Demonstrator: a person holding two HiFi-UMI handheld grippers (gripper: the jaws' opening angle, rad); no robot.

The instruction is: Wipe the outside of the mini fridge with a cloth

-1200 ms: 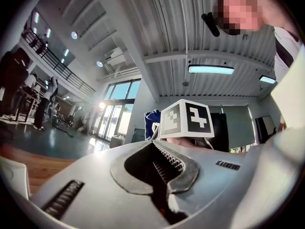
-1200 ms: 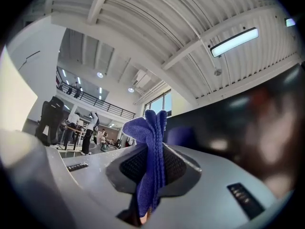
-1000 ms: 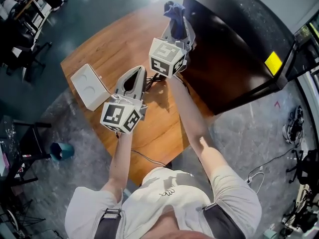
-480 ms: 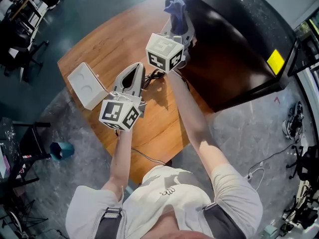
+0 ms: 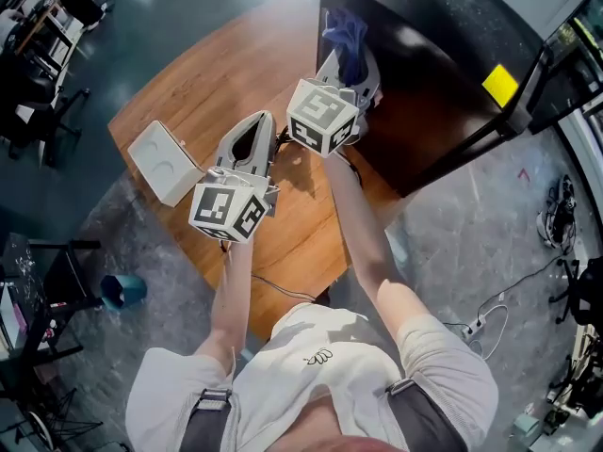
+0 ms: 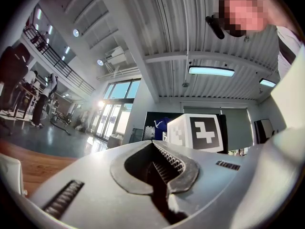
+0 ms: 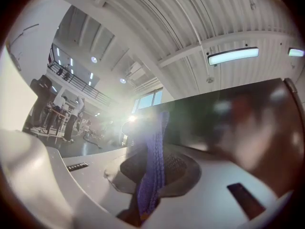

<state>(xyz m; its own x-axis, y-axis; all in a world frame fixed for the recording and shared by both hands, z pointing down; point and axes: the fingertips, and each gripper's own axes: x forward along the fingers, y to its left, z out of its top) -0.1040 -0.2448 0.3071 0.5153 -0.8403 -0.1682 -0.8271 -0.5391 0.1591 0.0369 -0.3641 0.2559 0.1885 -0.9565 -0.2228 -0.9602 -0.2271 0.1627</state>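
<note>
Head view: the black glossy mini fridge stands against the right side of the round brown wooden table, its vertical left edge just beside the right gripper. That gripper's jaws are clamped on a crumpled blue cloth, which lies over the fridge's dark face just inside that edge. A yellow sticker sits well to the right, near the fridge's far corner.

In the right gripper view the cloth hangs as a folded strip pinched between the closed jaws of the right gripper, with the dark fridge wall filling the space to the right and open hall to the left.

The left gripper hovers over the table, apart from the fridge. In the left gripper view its ridged jaws are pressed together with nothing between them. A square white plastic box lies just left of it, at the table's left rim. Bare wood is open beyond both grippers. A teal bin stands on the floor, clear of the table.

Half a second earlier the cloth was at the fridge's left corner, partly off its face; it now sits fully over the black surface. The left gripper and the box have barely shifted.
</note>
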